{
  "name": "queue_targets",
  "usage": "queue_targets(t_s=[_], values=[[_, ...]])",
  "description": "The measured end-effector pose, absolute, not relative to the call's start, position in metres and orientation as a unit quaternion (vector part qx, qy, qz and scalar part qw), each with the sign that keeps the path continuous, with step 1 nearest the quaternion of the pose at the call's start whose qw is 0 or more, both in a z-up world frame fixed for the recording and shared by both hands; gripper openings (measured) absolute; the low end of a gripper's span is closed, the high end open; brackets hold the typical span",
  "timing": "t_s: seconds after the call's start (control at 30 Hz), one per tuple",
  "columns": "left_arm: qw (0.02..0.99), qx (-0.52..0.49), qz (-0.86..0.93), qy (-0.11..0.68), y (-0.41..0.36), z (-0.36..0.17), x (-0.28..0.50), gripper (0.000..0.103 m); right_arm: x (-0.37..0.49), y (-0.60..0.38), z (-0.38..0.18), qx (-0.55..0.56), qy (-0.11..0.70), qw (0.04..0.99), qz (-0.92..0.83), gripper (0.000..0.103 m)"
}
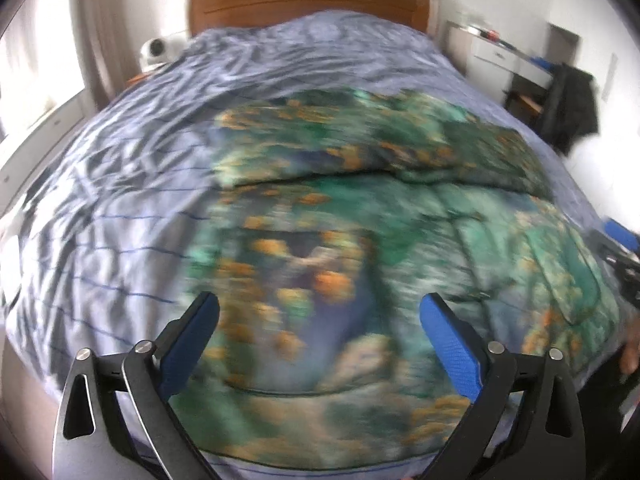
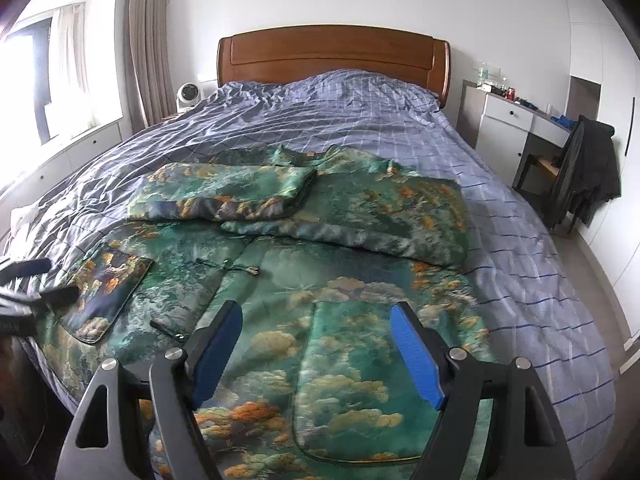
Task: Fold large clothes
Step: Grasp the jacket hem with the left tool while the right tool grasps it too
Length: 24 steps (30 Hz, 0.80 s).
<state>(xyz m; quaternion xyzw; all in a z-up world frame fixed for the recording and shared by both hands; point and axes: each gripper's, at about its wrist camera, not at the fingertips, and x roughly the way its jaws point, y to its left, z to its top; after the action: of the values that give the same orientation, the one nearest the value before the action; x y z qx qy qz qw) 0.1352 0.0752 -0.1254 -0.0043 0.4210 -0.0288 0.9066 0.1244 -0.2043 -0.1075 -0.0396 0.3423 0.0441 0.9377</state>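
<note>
Green printed garment (image 2: 320, 240) lying across checked blue bedspread (image 2: 420, 128), wooden headboard (image 2: 334, 54) at top centre, left gripper (image 1: 320, 312) and right gripper (image 2: 316, 320) both hanging spread wide, pinching nothing.

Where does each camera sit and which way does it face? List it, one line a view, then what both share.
Left wrist: sits on the left tool, tilted down over the foot of the bed toward the wooden headboard; its own open blue pads frame the blurred green patterned garment; a hand shows at the right edge.
Right wrist: sits on the right tool, facing the same way, sharp; its own open pads show, and the other tool at the left edge.
Shared: garment, headboard, checked blue bedcover, white desk.
</note>
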Motion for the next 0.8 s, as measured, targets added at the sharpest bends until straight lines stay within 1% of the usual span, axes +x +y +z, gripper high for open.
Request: queue_targets(t_s=[0.1, 0.23, 0.37, 0.43, 0.53, 0.63, 0.7, 0.73, 0.77, 0.8], values=[[0.898, -0.044, 0.005, 0.437, 0.122, -0.132, 0.142, 0.101, 0.12, -0.228, -0.102, -0.037, 0.337, 0.941, 0.014, 0.078], [0.872, -0.088, 0.005, 0.482, 0.162, -0.156, 0.147, 0.101, 0.115, -0.279, -0.107, -0.022, 0.367, 0.929, -0.036, 0.078], [0.834, -0.126, -0.043, 0.536, 0.17, -0.191, 0.147, 0.101, 0.107, -0.328, -0.121, 0.0, 0.414, 0.908, -0.063, 0.078], [0.816, -0.135, -0.063, 0.559, 0.167, -0.211, 0.145, 0.101, 0.106, -0.35, -0.133, 0.029, 0.451, 0.891, -0.051, 0.078], [0.818, -0.121, -0.078, 0.557, 0.16, -0.223, 0.141, 0.102, 0.106, -0.375, -0.154, 0.091, 0.498, 0.862, -0.011, 0.078], [0.815, -0.135, -0.089, 0.556, 0.16, -0.225, 0.14, 0.102, 0.111, -0.378, -0.175, 0.108, 0.525, 0.844, 0.021, 0.078], [0.812, -0.148, -0.094, 0.557, 0.164, -0.225, 0.139, 0.101, 0.116, -0.373, -0.188, 0.107, 0.539, 0.834, 0.044, 0.078], [0.81, -0.148, -0.095, 0.559, 0.166, -0.224, 0.138, 0.096, 0.117, -0.369, -0.191, 0.108, 0.542, 0.832, 0.051, 0.078], [0.809, -0.146, -0.095, 0.562, 0.168, -0.222, 0.136, 0.084, 0.117, -0.365, -0.195, 0.114, 0.546, 0.827, 0.066, 0.078], [0.808, -0.14, -0.093, 0.565, 0.168, -0.219, 0.133, 0.077, 0.119, -0.362, -0.199, 0.125, 0.555, 0.818, 0.088, 0.078]])
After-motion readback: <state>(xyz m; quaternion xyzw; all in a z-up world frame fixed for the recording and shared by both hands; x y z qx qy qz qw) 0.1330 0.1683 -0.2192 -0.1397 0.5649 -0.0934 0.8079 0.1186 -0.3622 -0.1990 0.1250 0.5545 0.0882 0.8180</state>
